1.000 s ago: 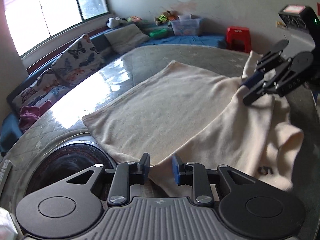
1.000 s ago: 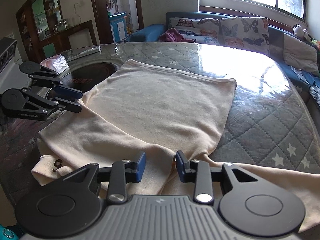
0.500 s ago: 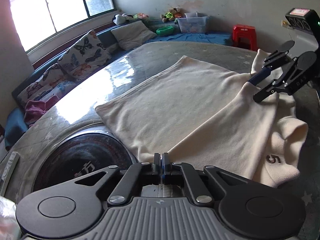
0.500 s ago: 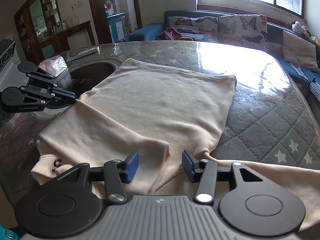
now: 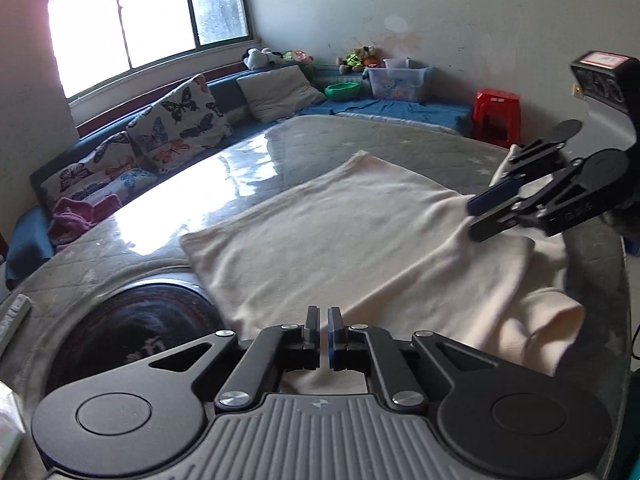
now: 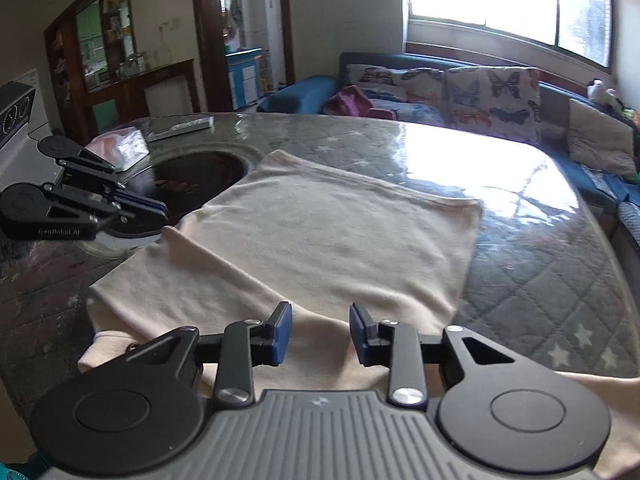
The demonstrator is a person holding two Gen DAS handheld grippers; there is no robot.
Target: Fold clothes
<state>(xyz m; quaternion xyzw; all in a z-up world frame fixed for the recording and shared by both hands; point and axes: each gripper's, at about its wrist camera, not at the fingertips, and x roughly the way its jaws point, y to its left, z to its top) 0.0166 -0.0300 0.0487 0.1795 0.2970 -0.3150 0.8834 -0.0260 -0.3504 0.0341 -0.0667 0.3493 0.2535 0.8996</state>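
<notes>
The left gripper [image 5: 324, 330] is pressed together, pinching the cream garment [image 5: 340, 232] at its six o'clock edge on the desk [image 6: 540, 280]. The right gripper [image 6: 320, 334] is closing, cloth between its spread pads.

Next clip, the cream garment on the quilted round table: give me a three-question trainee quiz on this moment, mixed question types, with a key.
1. True or false: the left gripper is shut.
2. Multiple choice: the cream garment lies on A) the sofa, B) the round table, C) the red stool.
3. Fill in: the cushions on the sofa carry a ___ print.

Key
1. True. Its pads are together at the garment's near edge; whether cloth is pinched is unclear.
2. B.
3. Butterfly.

For the trainer: the right gripper is closing, with cloth between its fingers.
</notes>
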